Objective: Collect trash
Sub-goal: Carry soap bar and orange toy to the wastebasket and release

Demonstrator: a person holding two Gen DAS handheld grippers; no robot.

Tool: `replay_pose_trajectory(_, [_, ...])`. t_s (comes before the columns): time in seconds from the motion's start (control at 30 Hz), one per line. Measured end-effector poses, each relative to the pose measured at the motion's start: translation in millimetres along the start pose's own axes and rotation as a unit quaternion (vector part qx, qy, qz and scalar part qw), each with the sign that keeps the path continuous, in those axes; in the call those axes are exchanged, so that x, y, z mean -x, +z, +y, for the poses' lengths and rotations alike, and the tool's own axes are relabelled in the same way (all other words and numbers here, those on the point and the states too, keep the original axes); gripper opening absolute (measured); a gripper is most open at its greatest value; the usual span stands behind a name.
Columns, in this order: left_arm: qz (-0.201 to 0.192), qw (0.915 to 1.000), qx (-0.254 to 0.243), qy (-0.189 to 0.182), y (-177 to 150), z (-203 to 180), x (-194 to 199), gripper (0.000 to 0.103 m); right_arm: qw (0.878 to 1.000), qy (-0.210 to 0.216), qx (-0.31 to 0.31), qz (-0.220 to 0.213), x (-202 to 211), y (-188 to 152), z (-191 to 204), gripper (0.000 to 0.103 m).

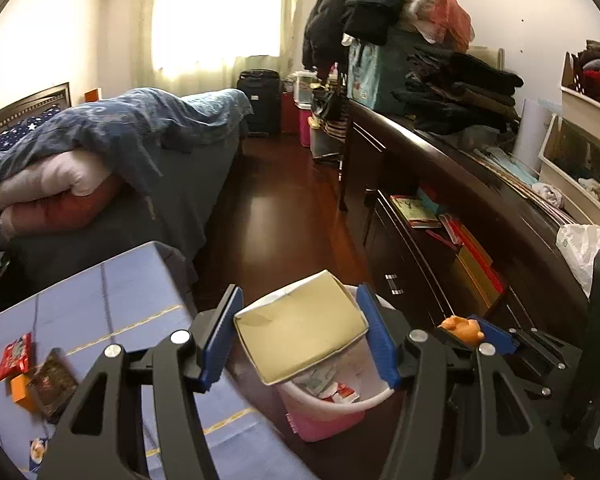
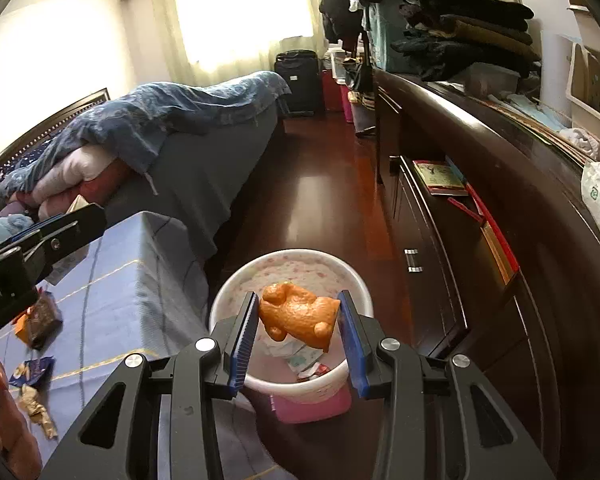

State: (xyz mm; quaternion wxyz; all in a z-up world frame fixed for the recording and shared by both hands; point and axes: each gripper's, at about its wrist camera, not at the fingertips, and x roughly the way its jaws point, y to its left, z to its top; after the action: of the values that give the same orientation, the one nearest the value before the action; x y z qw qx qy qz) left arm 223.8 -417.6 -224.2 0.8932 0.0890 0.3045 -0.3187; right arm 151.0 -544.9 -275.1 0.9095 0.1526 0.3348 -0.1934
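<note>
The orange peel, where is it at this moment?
The orange peel is held in the right gripper, in the right wrist view directly above the open trash bin that stands on the floor beside the blue-covered table.

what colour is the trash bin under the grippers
The trash bin is white with a faint small print inside and a pink base; the right wrist view shows it best.

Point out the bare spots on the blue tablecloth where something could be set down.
The blue tablecloth is bare on its far corner toward the bed and along the edge beside the trash bin. It is crowded nearer the camera on the left: a dark wrapper, a blue packet and crumpled paper lie there.
</note>
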Motion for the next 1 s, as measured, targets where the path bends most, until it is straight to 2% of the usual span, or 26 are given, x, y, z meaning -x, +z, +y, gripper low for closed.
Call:
replay_pose_trajectory(0.23, [0.021,0.9998,0.002,-0.004,4,-7,-42,0.059,1.0,-0.011,-0.007,0.02,-34,2,-14,0.041])
replay_pose_trajectory(0.47, [0.063,0.9979,0.013,-0.012,1,-6,-94,0.059,0.999,-0.016,-0.007,0.044,-66,-5,-16,0.041])
replay_pose_trajectory(0.83, [0.113,0.992,0.045,-0.034,-10,9,-146,0.061,0.997,-0.02,0.008,0.071,-107,-9,-11,0.041])
replay_pose_trajectory(0.87, [0.114,0.9918,0.048,-0.036,-11,10,-148,0.066,0.997,-0.022,0.01,0.07,-110,-9,-10,0.041])
replay_pose_trajectory(0.9, [0.113,0.9915,0.051,-0.039,-10,12,-149,0.076,0.997,-0.024,0.011,0.067,-111,-10,-10,0.048])
replay_pose_trajectory(0.93, [0.109,0.9915,0.055,-0.045,-10,14,-148,0.081,0.997,-0.027,0.012,0.066,-113,-10,-10,0.056])
replay_pose_trajectory(1.0, [0.095,0.9924,0.061,-0.049,-7,18,-142,0.088,0.998,-0.031,0.014,0.061,-116,-10,-9,0.057])
